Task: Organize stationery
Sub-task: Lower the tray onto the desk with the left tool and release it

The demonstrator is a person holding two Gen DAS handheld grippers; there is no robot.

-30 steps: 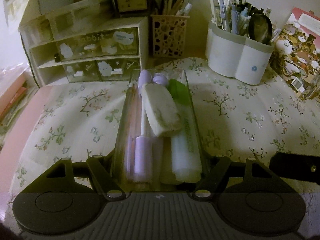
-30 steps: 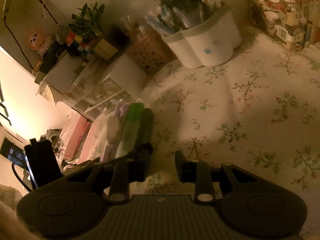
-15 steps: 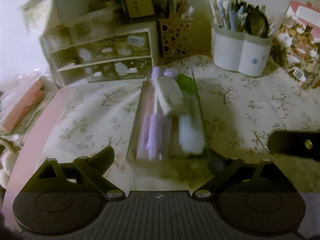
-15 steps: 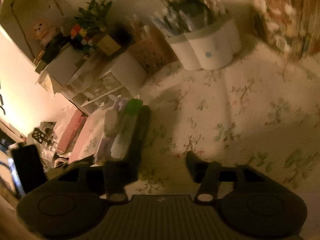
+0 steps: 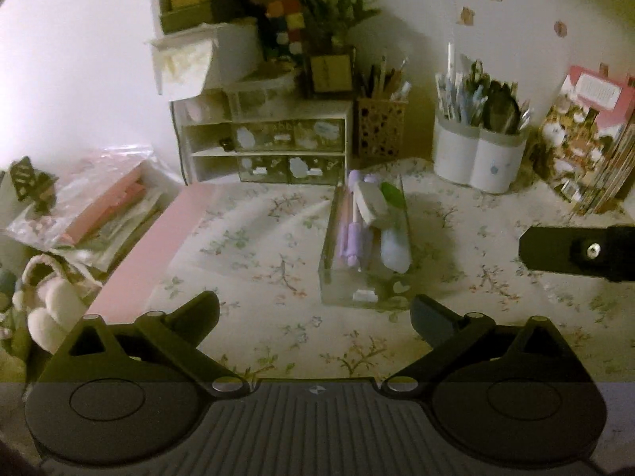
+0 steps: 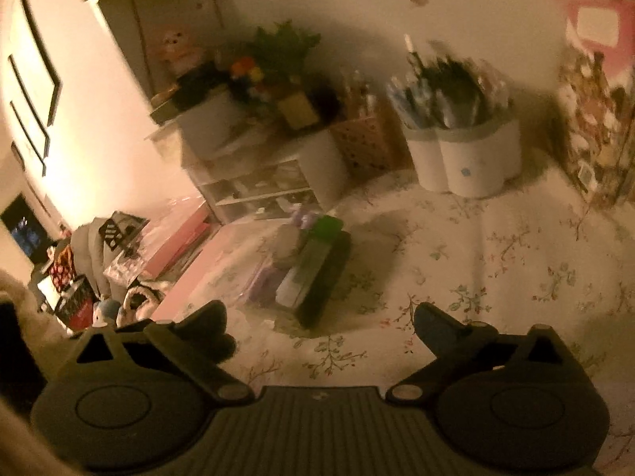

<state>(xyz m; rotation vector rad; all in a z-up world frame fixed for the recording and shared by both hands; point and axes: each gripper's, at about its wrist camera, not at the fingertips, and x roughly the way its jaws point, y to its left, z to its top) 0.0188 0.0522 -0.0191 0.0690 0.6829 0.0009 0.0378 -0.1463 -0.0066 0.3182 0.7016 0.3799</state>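
Floral-cloth desk (image 5: 254, 246), dim light: clear pencil tray (image 5: 364, 295) loaded and standing free at centre.

Left gripper (image 5: 313, 313) and right gripper (image 6: 319, 323) both have their jaws opening wide, nothing between them; each sits just short of the tray's near end, apart from it. Tray contents: purple pens (image 5: 351, 234), a white eraser (image 5: 371, 200) lying across the top, a green-capped highlighter (image 5: 393, 218), packed lengthwise. Judged largely complete: no loose stationery shows on the cloth. Possibly outstanding: moving the tray back toward the drawer unit (image 5: 270, 146) and white pen holder (image 5: 476, 162). Right view blurred; detail there unconfirmed.
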